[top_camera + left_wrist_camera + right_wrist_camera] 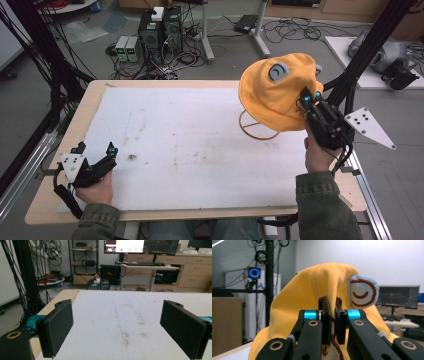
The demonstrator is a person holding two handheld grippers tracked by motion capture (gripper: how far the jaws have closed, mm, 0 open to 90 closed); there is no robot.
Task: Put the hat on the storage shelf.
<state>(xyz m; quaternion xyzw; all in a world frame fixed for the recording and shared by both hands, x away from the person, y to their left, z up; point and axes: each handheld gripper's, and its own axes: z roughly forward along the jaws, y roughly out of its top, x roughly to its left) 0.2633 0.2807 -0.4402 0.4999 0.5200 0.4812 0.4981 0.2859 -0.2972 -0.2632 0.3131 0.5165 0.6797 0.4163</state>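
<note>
1. My left gripper (96,148) sits at the near left corner of the white mat (190,145), close to the mat's left edge and to the table (90,100) edge beyond it. My left hand (95,190) holds it low, at the front rim.
2. Its jaws stand wide apart with nothing between them. In the left gripper view (117,325) bare mat lies between the pads (58,325), and it runs clear ahead to the far edge of the table.
3. The middle of the mat is open from front to back; a few small brown stains (132,157) mark it, nothing stands on it. That is the widest free room I have.
4. To the right, near the mat's far right part, a wire ring (257,127) lies on the mat, partly under the hat (277,92).
5. The yellow hat hangs above the ring, off the mat, its far side reaching past the table's back edge. A grey patch (278,72) sits on its top.
6. My right gripper (310,97) is clamped on the hat's near right edge; in the right gripper view (332,315) the cloth is pinched between the closed jaws, with a smiling ear patch (362,293) just beside them.
7. My right hand (317,152) is over the table's right edge, and a black post (360,55) rises close behind the gripper, so room there is tight.
</note>
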